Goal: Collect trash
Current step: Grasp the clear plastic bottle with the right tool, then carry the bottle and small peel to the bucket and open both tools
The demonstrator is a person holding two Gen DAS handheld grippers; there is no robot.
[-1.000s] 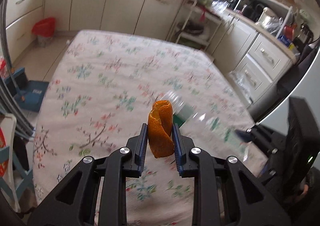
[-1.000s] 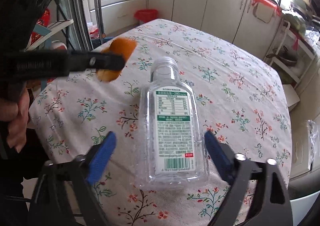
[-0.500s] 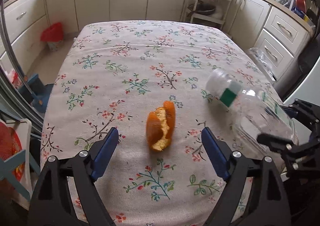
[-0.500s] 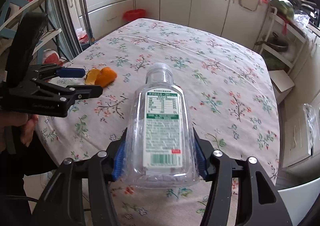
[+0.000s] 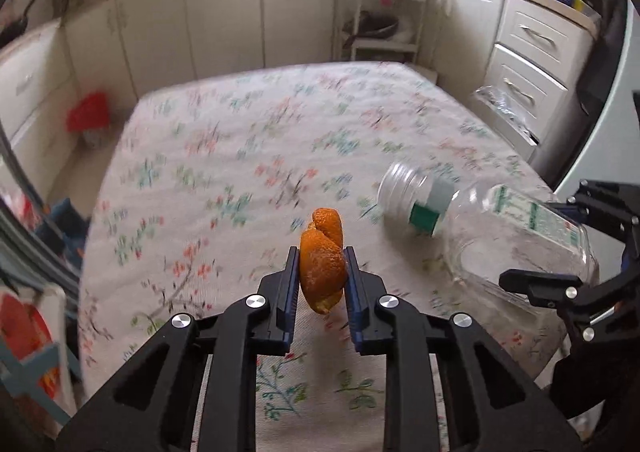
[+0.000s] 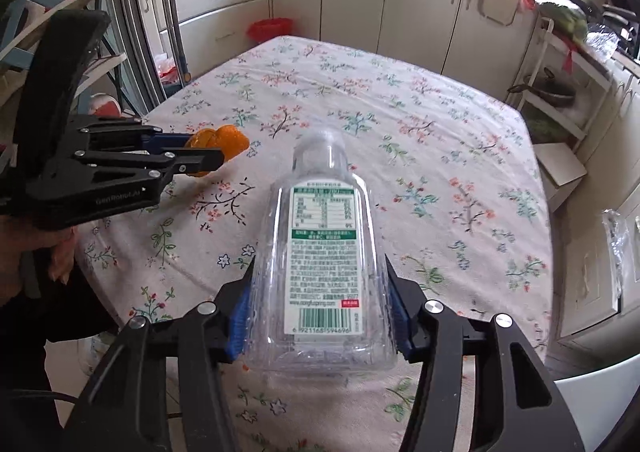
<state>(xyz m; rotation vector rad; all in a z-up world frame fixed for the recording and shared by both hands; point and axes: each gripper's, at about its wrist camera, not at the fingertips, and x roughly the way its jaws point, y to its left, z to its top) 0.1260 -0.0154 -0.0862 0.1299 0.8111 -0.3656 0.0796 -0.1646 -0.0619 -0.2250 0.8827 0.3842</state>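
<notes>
My left gripper is shut on a piece of orange peel and holds it just above the floral tablecloth. It also shows in the right wrist view, with the orange peel at its tips. My right gripper is shut on the base of a clear plastic bottle with a green and white label, mouth pointing away, no cap. The bottle shows at the right of the left wrist view.
A red bin stands on the floor by the white cabinets beyond the table's far left corner; it also shows in the right wrist view. A wire rack and drawers flank the table's right side.
Half a second ago my left gripper was open around the peel on the cloth; now it is shut on it and has lifted it. My right gripper still holds the bottle.
</notes>
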